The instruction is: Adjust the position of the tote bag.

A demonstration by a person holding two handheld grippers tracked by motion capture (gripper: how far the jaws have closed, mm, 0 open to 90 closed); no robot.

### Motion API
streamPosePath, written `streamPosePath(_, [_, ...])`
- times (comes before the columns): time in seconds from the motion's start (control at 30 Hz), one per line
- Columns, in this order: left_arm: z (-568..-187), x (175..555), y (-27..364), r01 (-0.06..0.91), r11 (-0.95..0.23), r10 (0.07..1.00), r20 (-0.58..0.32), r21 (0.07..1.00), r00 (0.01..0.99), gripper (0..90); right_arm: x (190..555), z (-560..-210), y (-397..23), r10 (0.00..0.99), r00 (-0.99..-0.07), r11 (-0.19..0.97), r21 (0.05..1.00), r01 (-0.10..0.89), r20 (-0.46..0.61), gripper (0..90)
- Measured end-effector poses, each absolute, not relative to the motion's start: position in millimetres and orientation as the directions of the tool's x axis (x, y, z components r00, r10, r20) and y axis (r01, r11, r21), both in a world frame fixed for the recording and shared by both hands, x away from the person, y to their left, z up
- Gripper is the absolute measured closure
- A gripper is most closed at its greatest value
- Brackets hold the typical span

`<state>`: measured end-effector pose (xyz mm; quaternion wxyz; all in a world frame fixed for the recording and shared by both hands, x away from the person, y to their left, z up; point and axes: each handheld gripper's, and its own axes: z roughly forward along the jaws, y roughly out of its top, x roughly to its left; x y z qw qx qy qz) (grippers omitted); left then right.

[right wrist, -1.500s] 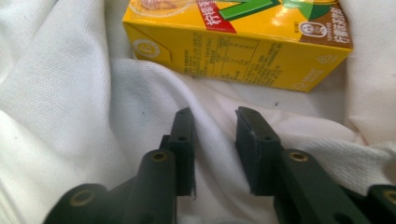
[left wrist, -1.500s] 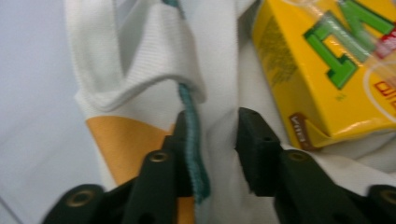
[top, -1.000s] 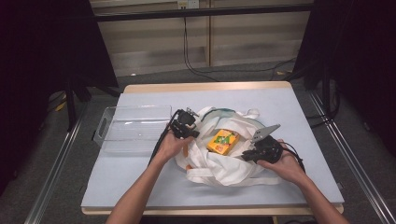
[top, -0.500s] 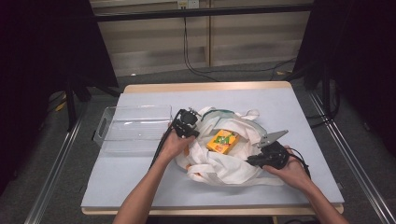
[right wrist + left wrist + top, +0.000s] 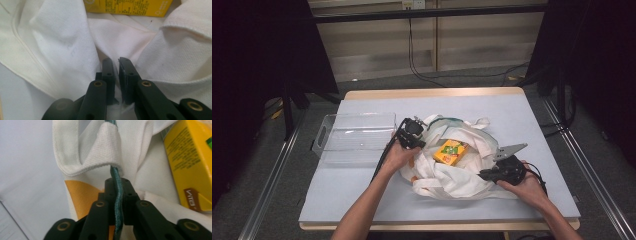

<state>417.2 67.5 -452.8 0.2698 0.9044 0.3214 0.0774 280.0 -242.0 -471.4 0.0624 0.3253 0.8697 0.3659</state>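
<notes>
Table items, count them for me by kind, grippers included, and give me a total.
Cloth bag: 1
Yellow carton: 1
Clear plastic tray: 1
Grippers: 2, left gripper and right gripper
Total: 5

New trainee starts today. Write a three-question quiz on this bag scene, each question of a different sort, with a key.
1. True or false: the left claw is shut on the green-edged rim of the white cloth bag.
2. What lies on the open bag? A) a yellow carton B) a red mug C) a metal spoon
3. Fill in: the clear plastic bin stands on the person's ____ side of the bag.

Key
1. True; the left gripper view shows the green edge pinched between its jaws.
2. A, the yellow carton.
3. Left.
</notes>
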Motion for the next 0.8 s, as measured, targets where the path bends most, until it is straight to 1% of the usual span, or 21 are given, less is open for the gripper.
streamPosePath(0.03, [-452.4, 416.1, 67.3, 0.537, -0.646, 0.62, -0.037, 0.543, 0.784, 80.6, 279.4, -471.0, -241.7, 0.614, -0.779, 0.516, 0.683, 0.518, 0.127, 81.6])
streamPosePath(0.1, [-451.6, 414.7, 67.1, 0.517, -0.657, 0.601, -0.032, 0.549, 0.798, 77.3, 278.8, -469.7, -241.7, 0.618, -0.774, 0.496, 0.696, 0.519, 0.137, 78.3])
streamPosePath(0.17, [-450.6, 411.8, 67.5, 0.511, -0.646, 0.591, -0.051, 0.567, 0.805, 70.9, 277.7, -468.2, -241.3, 0.616, -0.778, 0.493, 0.709, 0.504, 0.125, 76.4])
streamPosePath(0.2, [-449.3, 410.1, 68.3, 0.499, -0.653, 0.586, -0.037, 0.57, 0.81, 70.7, 277.3, -467.3, -241.3, 0.615, -0.777, 0.483, 0.716, 0.504, 0.132, 75.3])
streamPosePath(0.3, [-446.9, 405.1, 70.7, 0.492, -0.632, 0.587, -0.045, 0.599, 0.809, 65.4, 276.4, -465.0, -242.1, 0.62, -0.773, 0.469, 0.729, 0.499, 0.131, 71.8])
streamPosePath(0.37, [-443.5, 402.4, 73.9, 0.483, -0.63, 0.584, -0.04, 0.608, 0.811, 62.9, 275.3, -463.5, -242.3, 0.622, -0.772, 0.456, 0.739, 0.496, 0.135, 68.1])
streamPosePath(0.43, [-441.8, 400.5, 77.7, 0.468, -0.616, 0.577, -0.042, 0.634, 0.816, 58.0, 273.8, -461.0, -242.0, 0.628, -0.766, 0.441, 0.751, 0.492, 0.133, 63.4])
streamPosePath(0.5, [-439.7, 398.2, 81.4, 0.478, -0.591, 0.594, -0.051, 0.649, 0.803, 55.8, 273.4, -458.6, -242.5, 0.633, -0.762, 0.432, 0.756, 0.492, 0.135, 61.0])
streamPosePath(0.57, [-434.5, 394.8, 86.3, 0.469, -0.58, 0.595, -0.047, 0.666, 0.803, 54.1, 272.6, -456.5, -244.0, 0.634, -0.76, 0.409, 0.772, 0.487, 0.143, 56.3])
streamPosePath(0.63, [-429.3, 392.0, 92.0, 0.469, -0.56, 0.591, -0.066, 0.683, 0.804, 52.6, 271.9, -454.7, -245.9, 0.637, -0.756, 0.395, 0.779, 0.487, 0.15, 54.7])
streamPosePath(0.7, [-426.6, 388.7, 95.9, 0.454, -0.541, 0.59, -0.065, 0.708, 0.805, 50.9, 270.9, -453.7, -247.9, 0.638, -0.752, 0.378, 0.784, 0.492, 0.165, 51.9])
streamPosePath(0.8, [-422.4, 380.6, 101.9, 0.423, -0.522, 0.573, -0.063, 0.74, 0.817, 50.0, 268.2, -453.3, -251.2, 0.641, -0.747, 0.356, 0.795, 0.491, 0.175, 50.2])
